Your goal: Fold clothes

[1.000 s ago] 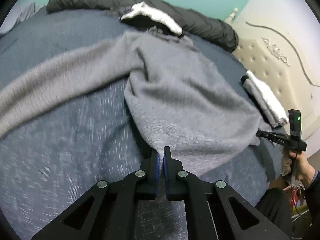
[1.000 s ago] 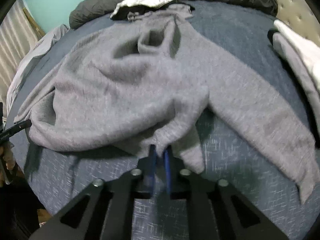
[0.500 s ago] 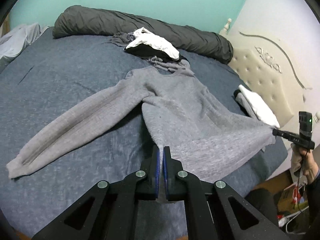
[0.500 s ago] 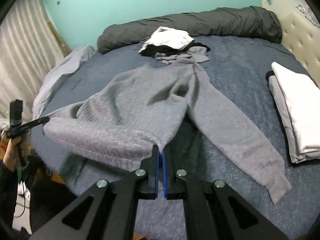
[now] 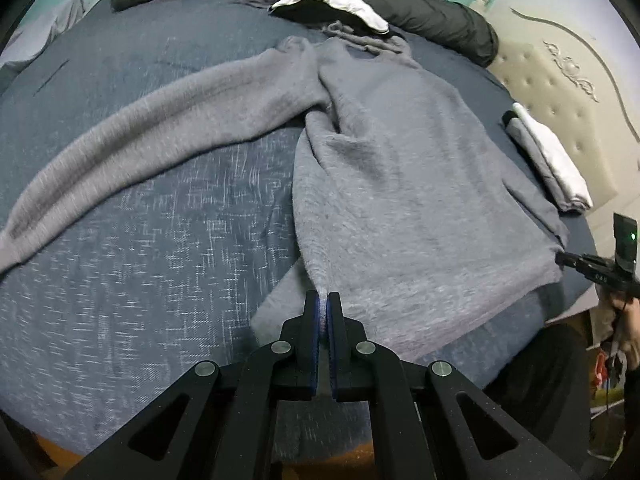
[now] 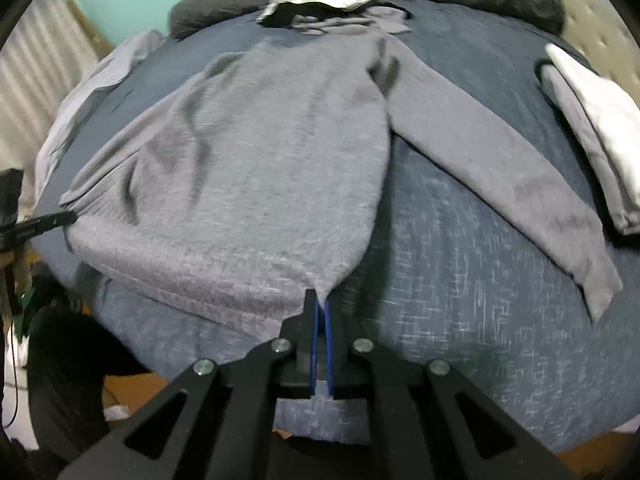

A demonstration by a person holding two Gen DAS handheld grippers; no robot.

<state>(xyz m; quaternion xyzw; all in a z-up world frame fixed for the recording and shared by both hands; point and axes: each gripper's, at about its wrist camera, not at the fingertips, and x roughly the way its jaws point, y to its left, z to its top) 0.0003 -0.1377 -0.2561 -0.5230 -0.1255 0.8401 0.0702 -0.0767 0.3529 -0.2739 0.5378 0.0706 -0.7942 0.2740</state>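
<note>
— What has moved since half a second ago?

— Both cameras now sit lower and closer to the bed [image 5: 132, 240]. The gray sweater [image 5: 400, 184] fills more of each view. Its bottom edge was held up in the air before. Now it lies lower, near the bed's front edge.

— Which way does the sweater point?

— Its long way runs from the bottom edge, next to the grippers, up to the neck at the far end. The neck is beside the pile of clothes [image 5: 332, 0] and the long dark pillow [image 5: 436, 20]. One sleeve [image 5: 152, 132] stretches out to the left in the left wrist view. The other sleeve [image 6: 504, 184] slants down to the right in the right wrist view.

— What do the jaws do?

— The left gripper [image 5: 323, 312] has its jaws squeezed on one bottom corner. The right gripper [image 6: 320, 312] pinches the other corner. Each gripper also shows small at the edge of the other view.

— Anything else?

— Folded clothes [image 6: 596, 120] sit by the headboard [image 5: 560, 92].
</note>
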